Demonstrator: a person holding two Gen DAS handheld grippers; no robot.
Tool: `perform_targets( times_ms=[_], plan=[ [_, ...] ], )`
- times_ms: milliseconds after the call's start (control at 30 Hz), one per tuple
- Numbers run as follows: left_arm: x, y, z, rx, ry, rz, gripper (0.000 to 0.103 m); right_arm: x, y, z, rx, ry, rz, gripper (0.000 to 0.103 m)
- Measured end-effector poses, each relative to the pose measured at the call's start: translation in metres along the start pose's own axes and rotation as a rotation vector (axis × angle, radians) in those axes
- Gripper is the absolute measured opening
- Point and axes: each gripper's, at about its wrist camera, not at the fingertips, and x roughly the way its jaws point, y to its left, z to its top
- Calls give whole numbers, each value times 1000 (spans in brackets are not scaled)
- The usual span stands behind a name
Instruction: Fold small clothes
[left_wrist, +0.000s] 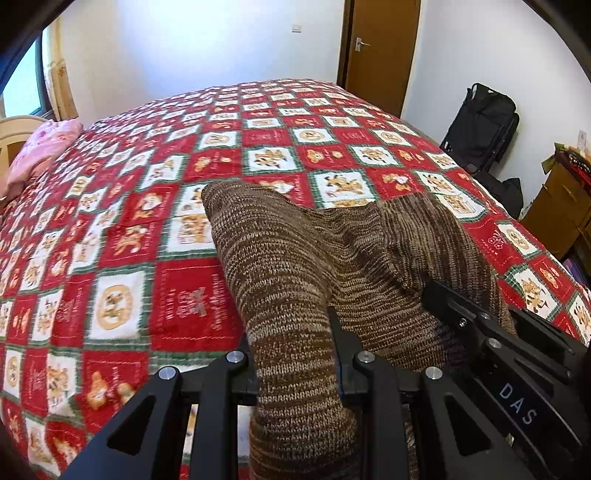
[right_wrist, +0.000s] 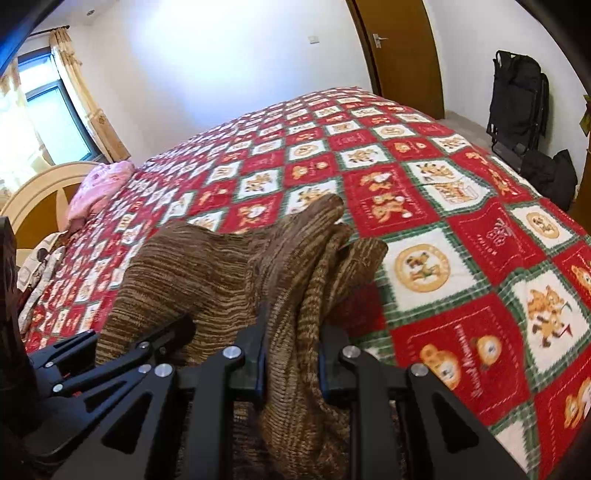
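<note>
One brown knitted garment is the only piece of clothing in hand, and it hangs lifted above a bed whose red, white and green checked blanket fills most of both views. Two grippers hold it. The left gripper has its fingers clamped on a thick fold of the knit, which bulges up between them and runs on below the camera; the right gripper has its fingers pressed on a bunched, rope-like edge of the same garment. In the left wrist view the right gripper's black frame shows at the lower right, close beside the left one, with the knit draped between the two. The far part of the garment sags toward the blanket, though whether it touches there cannot be told. One pink pillow lies at the head of the bed on the left, next to a pale curved headboard. One brown door stands shut past the bed's far corner, one black bag leans against the white wall on the right, and one wooden cabinet sits nearer at the right edge. The blanket is bare ahead of the garment as far as the bed's far edge, and to the left as far as the pillow.
</note>
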Motion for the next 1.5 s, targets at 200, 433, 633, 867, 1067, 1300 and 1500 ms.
perform_targets(
  times_ms=[200, 433, 633, 867, 1067, 1300, 1500],
  plan=[
    [-16, 27, -6, -45, -16, 8, 25, -3, 28, -4, -27, -1, 37, 23],
    [-34, 60, -16, -96, -38, 18, 25, -4, 61, -7, -66, -1, 75, 23],
    [-48, 90, -26, -142, -59, 53, 25, -1, 92, -8, -116, 2, 118, 23],
    [-56, 112, -29, -171, -63, 72, 25, 1, 117, -10, -149, 2, 159, 23],
    [-65, 90, -20, -117, -94, 36, 25, -13, 108, -8, -122, -18, 144, 22],
    [-80, 16, 2, 14, -159, -146, 25, -87, 61, 1, -41, -164, 30, 22],
    [-89, -89, 16, 162, -226, -372, 25, -161, -1, 1, 20, -296, -174, 22]
  ],
)
